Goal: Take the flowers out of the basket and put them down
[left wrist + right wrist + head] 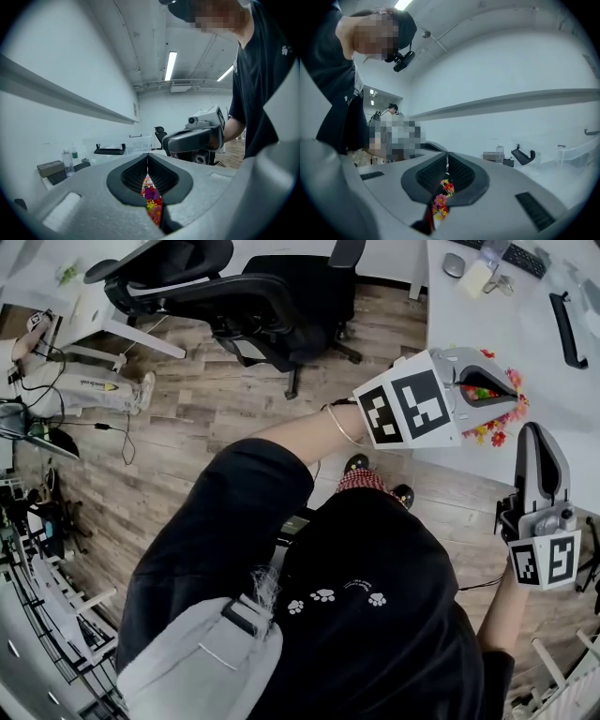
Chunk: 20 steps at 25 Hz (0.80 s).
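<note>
Closest to the lens are the person's black shirt [375, 615] and a grey bag [206, 662]. Past them, the left gripper [492, 367] lies level over the edge of the white surface [506, 315]. Its jaws are pressed together, and the flowers [502, 423] show just beneath their tips. The right gripper [536, 427] points at the same bunch from the near side, its jaws also closed. Each gripper view shows red, pink and yellow blossoms only through the slit below the meeting pads, and I cannot tell whether any stem is pinched. A black office chair [253, 296] stands on the wooden floor [216, 399] behind.
</note>
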{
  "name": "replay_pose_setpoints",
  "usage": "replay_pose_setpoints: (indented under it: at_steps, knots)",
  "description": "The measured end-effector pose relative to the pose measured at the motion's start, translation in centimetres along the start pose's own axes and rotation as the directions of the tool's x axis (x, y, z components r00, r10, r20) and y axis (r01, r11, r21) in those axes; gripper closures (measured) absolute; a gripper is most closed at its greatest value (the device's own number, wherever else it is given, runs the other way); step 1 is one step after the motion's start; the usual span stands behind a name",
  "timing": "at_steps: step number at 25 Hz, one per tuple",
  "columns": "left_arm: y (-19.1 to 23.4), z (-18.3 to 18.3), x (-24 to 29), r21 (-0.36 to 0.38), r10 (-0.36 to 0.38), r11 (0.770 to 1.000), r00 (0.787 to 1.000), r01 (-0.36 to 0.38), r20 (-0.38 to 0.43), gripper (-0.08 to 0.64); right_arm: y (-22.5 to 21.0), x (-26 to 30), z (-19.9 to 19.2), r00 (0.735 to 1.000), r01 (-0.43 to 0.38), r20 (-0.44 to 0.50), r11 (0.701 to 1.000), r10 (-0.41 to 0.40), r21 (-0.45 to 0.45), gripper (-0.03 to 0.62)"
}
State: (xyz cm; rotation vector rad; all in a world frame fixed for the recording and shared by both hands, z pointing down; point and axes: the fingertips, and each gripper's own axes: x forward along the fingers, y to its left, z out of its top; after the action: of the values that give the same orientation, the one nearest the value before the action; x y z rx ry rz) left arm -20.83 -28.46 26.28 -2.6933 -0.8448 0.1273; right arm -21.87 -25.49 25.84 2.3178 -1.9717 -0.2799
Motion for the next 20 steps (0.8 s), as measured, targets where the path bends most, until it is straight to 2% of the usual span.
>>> replay_pose_setpoints:
  at_steps: [9,20]
  knots:
    - [-0.6,0.7,0.1,0.006,-0.004,1.0,1.0,0.004,0.015,0.552,0.5,-0.8,0.1,1.0,0.009,0.008,1.0,-0.009,-0.014,0.572]
    - [-1.5,1.2,0.6,0.002,-0.007,1.0,1.0,0.007,0.029,0.553,0.2,-1.3,0.0,0.999,0.032,0.015,0.999,-0.033,0.02,0.574]
